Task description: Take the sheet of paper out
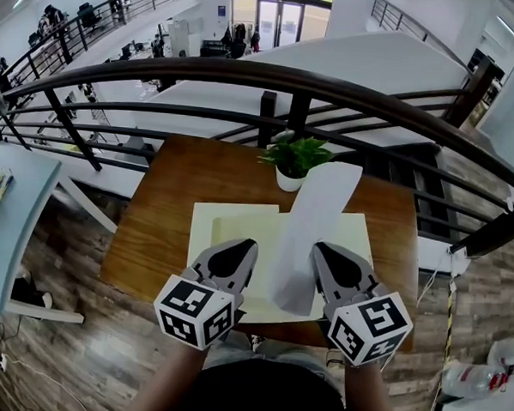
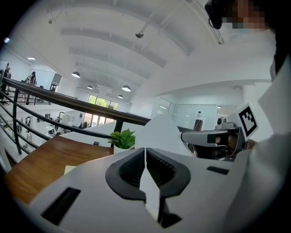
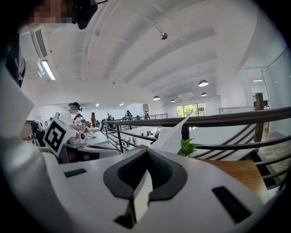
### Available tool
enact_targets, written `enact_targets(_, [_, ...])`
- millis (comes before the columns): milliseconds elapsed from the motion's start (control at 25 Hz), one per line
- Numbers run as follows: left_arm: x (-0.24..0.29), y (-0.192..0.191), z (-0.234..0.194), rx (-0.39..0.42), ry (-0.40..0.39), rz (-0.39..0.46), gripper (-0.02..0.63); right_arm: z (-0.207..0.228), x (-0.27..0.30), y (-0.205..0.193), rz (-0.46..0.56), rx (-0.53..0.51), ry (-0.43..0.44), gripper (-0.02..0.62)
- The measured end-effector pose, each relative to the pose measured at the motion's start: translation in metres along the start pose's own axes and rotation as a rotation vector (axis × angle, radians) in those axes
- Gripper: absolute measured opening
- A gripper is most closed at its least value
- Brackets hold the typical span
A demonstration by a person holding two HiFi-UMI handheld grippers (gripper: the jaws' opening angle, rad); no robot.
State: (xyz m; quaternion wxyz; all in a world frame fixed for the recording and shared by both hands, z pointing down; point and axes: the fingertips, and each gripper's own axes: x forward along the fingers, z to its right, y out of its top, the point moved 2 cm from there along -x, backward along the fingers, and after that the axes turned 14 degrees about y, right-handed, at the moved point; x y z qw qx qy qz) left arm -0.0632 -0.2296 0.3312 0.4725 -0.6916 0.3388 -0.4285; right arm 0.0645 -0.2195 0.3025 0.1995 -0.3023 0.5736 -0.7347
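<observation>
Centre frame, the left hand-held gripper point(image 1: 247, 244) and right hand-held gripper point(image 1: 320, 247) both clamp the long white paper sheet point(image 1: 316, 214) above the pale yellow folder point(image 1: 230, 221); its top edge reaches beside the small green potted plant point(image 1: 294, 156).

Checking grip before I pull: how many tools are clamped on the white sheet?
2. The left tool pinches the sheet from its left, the right tool from its right.

Office mezzanine: a black railing point(image 1: 247, 69) overlooks rows of desks point(image 3: 88, 136) below.
</observation>
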Motion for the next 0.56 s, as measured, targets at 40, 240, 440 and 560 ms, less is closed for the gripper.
enact_targets(40, [-0.0013,-0.0006,0.0005,0.0,0.0,-0.001,0.024,-0.001,-0.0007,-0.0013,-0.004,0.001,-0.002,0.026])
enact_targets(240, [-0.0058,-0.0024,0.0018,-0.003,0.0,-0.004,0.024,-0.0042,-0.0026,-0.0061,-0.021,0.007,-0.011,0.026])
enact_targets(440, [-0.0062,-0.0049,0.0015,-0.002,-0.003,-0.007,0.023,-0.0062,-0.0012,-0.0081,-0.023,0.004,-0.012,0.026])
enact_targets(560, [-0.0051,-0.0036,0.0016,-0.002,0.0,-0.003,0.024,-0.0057,-0.0017,-0.0057,-0.02,-0.002,-0.013,0.026])
